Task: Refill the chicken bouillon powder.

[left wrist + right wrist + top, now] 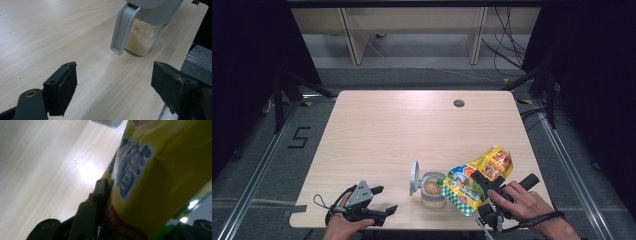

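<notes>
A clear jar (432, 189) with beige grains inside stands near the table's front edge, its grey hinged lid (414, 177) flipped up on the left. My right gripper (484, 195) is shut on a yellow and green snack bag (477, 180), which is tilted with its lower corner at the jar's mouth. In the right gripper view one black pad presses the bag (160, 182) from the left; the other jaw is mostly hidden behind it. My left gripper (386, 199) rests open at the front left. In its own view the jar (142, 35) and lid (122, 27) stand beyond the open left gripper (115, 85).
The wooden table (402, 130) has a round cable hole (458, 103) at the back right. Both hands sit close to the front edge. Dark floor, metal rails and cables surround the table.
</notes>
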